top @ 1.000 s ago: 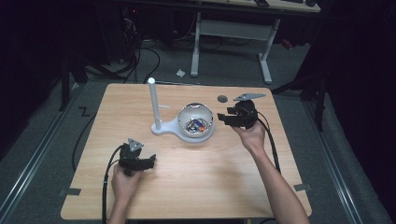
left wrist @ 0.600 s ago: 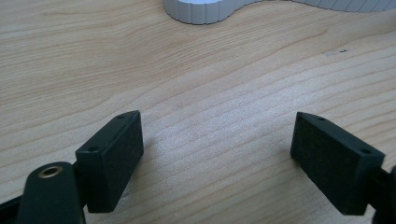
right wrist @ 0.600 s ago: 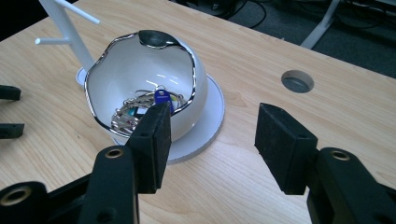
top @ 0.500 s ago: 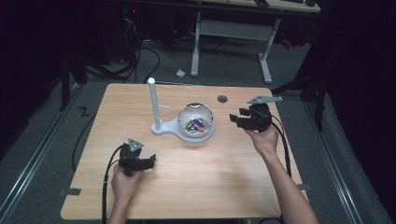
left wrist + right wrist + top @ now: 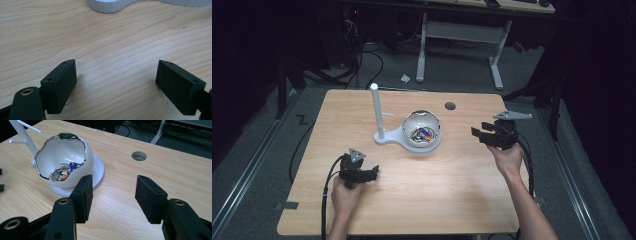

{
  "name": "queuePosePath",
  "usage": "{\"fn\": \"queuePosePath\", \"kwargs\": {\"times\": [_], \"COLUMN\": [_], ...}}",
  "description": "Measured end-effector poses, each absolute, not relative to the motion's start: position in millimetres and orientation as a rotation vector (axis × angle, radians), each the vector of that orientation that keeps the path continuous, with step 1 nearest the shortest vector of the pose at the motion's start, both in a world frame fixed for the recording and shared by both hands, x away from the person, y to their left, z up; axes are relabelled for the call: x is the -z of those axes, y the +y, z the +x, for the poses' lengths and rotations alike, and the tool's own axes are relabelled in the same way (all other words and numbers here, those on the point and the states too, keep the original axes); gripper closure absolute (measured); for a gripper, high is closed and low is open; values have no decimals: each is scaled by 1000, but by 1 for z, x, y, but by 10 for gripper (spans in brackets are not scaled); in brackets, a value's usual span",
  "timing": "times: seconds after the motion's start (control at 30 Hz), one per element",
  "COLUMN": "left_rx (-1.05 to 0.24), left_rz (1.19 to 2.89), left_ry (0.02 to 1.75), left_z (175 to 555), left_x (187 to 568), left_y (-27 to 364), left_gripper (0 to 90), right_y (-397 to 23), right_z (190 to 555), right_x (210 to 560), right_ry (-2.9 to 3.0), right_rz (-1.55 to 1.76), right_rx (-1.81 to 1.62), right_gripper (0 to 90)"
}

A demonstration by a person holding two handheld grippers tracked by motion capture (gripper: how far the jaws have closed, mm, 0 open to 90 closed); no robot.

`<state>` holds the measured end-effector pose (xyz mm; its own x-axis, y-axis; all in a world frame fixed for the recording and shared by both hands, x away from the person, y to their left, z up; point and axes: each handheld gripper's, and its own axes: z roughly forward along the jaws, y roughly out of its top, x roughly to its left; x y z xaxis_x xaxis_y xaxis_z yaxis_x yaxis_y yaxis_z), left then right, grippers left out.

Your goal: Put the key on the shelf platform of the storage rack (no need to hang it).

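In the high view, a white bowl (image 5: 422, 131) holding small colourful items sits on a white stand (image 5: 387, 137) near the middle of the wooden table (image 5: 412, 195), with an upright white post (image 5: 376, 111) at the bowl's 9 o'clock. The left tool (image 5: 371, 174) rests low on the table at about 7 o'clock from the bowl, well apart from it, gripped by the person's left hand (image 5: 346, 192). The right tool (image 5: 478, 134) is held by the right hand (image 5: 508, 157) at the bowl's 3 o'clock, near but not touching, pointing toward it. A round hole (image 5: 450, 106) in the table lies at 1 o'clock from the bowl. In the left gripper view, the left tool (image 5: 116, 80) is spread wide with bare wood between its jaws; the ribbed edge of the stand (image 5: 110, 5) shows at 12 o'clock, well apart. In the right gripper view, the right tool (image 5: 113, 197) is spread with nothing between its jaws; the bowl (image 5: 66, 163), with keys (image 5: 62, 171) inside, lies at 10 o'clock, just beyond the left jaw, and the hole (image 5: 139, 156) at 1 o'clock.
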<state>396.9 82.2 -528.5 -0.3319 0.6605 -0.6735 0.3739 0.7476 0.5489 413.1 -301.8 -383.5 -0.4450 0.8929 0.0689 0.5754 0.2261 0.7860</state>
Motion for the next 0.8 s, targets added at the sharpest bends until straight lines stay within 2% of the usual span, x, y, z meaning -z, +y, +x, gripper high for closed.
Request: {"fn": "queuePosePath", "kwargs": {"times": [0.23, 0.8], "left_rx": [-365, -369], "left_rz": [787, 794], "left_ry": [1957, 1950], "left_z": [397, 397], "left_x": [529, 529], "left_y": [82, 83], "left_gripper": [174, 174], "right_y": [-308, -331], "right_z": [401, 369], "right_x": [377, 391], "right_ry": [2086, 2009], "right_rz": [1361, 1416], "right_rx": [-1134, -1152], "right_gripper": [477, 488]}}
